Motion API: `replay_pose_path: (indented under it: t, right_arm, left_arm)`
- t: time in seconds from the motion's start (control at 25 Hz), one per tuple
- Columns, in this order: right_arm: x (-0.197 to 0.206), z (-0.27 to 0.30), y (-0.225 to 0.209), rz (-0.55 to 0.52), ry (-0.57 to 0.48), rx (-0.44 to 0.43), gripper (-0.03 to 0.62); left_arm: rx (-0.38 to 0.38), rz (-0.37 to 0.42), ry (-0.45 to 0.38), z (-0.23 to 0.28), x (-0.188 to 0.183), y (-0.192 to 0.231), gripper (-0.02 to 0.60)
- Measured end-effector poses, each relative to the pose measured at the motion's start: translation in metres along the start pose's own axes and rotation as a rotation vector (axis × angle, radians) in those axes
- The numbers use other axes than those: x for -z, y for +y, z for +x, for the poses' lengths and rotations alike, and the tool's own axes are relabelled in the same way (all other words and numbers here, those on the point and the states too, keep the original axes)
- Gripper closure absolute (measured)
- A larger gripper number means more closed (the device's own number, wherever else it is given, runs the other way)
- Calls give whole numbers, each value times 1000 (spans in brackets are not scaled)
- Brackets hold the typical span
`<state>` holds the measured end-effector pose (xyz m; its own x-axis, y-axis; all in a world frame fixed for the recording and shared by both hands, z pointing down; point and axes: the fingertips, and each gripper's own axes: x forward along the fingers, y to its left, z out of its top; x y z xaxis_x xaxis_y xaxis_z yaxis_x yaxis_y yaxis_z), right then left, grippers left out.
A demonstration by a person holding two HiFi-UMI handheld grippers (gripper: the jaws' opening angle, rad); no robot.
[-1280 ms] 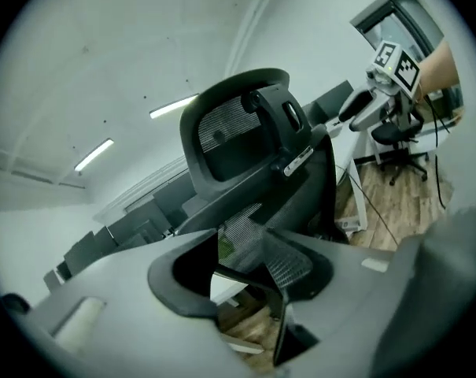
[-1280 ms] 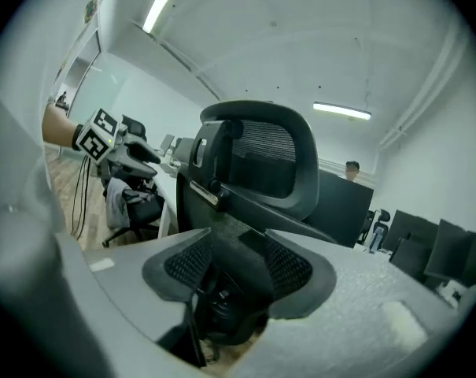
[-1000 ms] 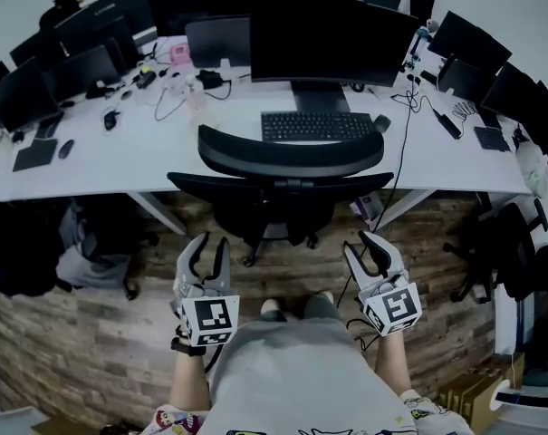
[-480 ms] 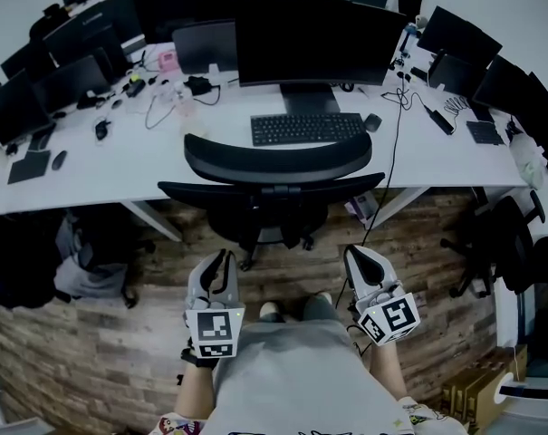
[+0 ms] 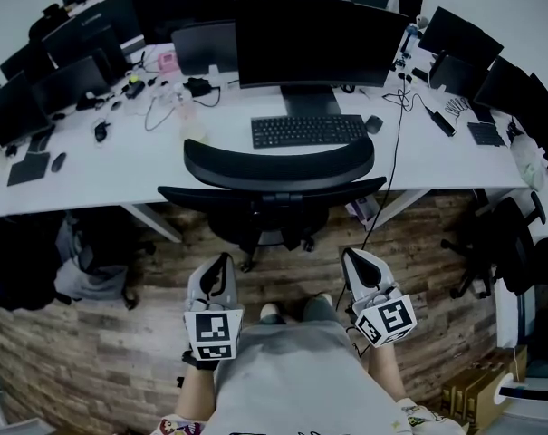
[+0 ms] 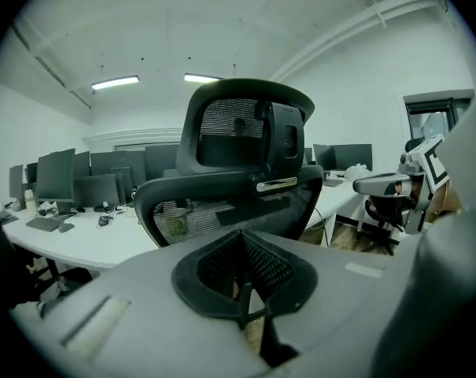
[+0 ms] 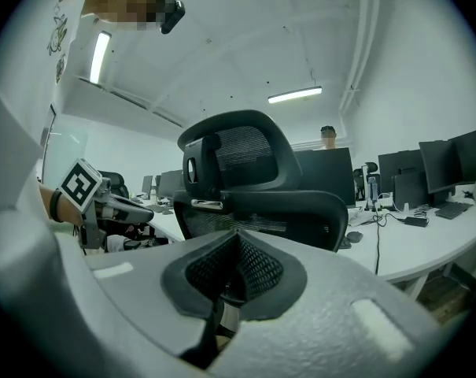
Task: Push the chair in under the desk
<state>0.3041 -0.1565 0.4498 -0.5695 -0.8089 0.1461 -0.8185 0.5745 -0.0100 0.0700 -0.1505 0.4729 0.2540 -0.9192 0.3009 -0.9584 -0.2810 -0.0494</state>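
Observation:
The black mesh office chair (image 5: 274, 193) stands with its seat under the white desk (image 5: 120, 166), its curved headrest (image 5: 278, 163) at the desk's front edge. My left gripper (image 5: 221, 263) and right gripper (image 5: 353, 259) hover over the wooden floor a short way behind the chair, close to my body, touching nothing. Both are shut with nothing between the jaws. In the left gripper view the chair (image 6: 238, 199) rises just beyond the shut left gripper (image 6: 241, 290). Seen from the right gripper view, the chair (image 7: 253, 203) stands ahead of the shut right gripper (image 7: 226, 286).
A large monitor (image 5: 314, 39), keyboard (image 5: 308, 130) and mouse (image 5: 374, 123) sit on the desk above the chair. A cable (image 5: 387, 188) hangs off the desk at the chair's right. Another black chair (image 5: 504, 243) stands at the right. Dark bags (image 5: 92, 252) lie under the desk at the left.
Both grippers' jaws have gone from open to shut, and both have drawn back slightly toward my body. The chair stays where it was against the desk.

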Motion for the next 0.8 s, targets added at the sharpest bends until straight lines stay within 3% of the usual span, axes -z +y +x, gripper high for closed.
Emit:
replay_pose_path:
  t: [0.8]
  right_arm:
    - [-9, 13, 9, -30, 8, -10, 594]
  left_arm:
    - [-5, 12, -4, -1, -3, 12, 569]
